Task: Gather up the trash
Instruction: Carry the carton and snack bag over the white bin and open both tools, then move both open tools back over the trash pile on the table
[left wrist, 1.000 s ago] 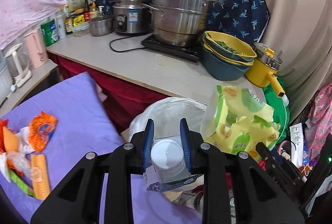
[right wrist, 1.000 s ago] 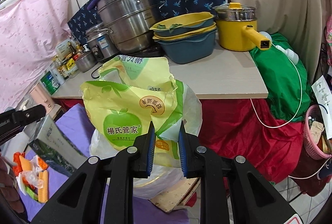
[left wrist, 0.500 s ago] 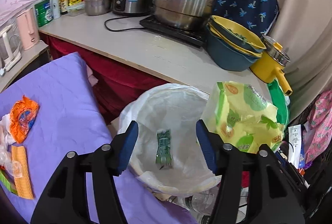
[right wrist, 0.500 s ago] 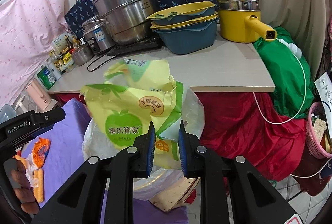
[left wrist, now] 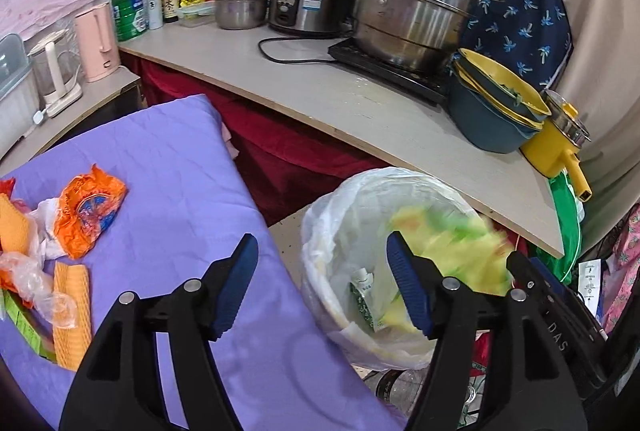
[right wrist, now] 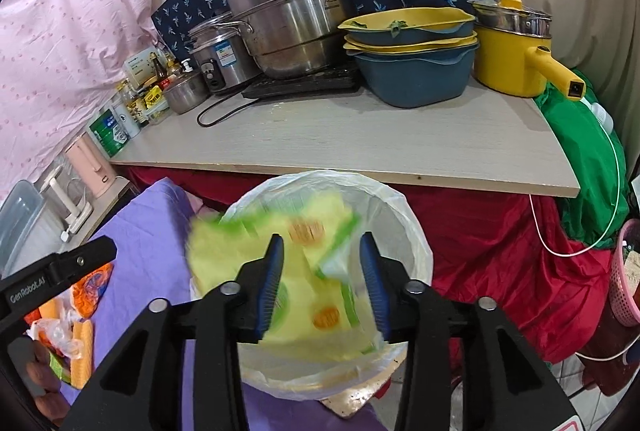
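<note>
Yellow-green bag (right wrist: 304,271) blurred over bin (right wrist: 416,231); left hand-held gripper (left wrist: 320,283), right hand-held gripper (right wrist: 320,283) both released, just widening

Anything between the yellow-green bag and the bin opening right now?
Nothing visible. The yellow-green bag, blurred, is at the mouth of the white-lined bin, beyond the right gripper, whose jaws have just been opening and stand clear of it. Only a small green packet lies inside.

Purple sheet (left wrist: 172,167) w/ orange wrapper (left wrist: 86,209), yellow sponge (left wrist: 72,311).
</note>
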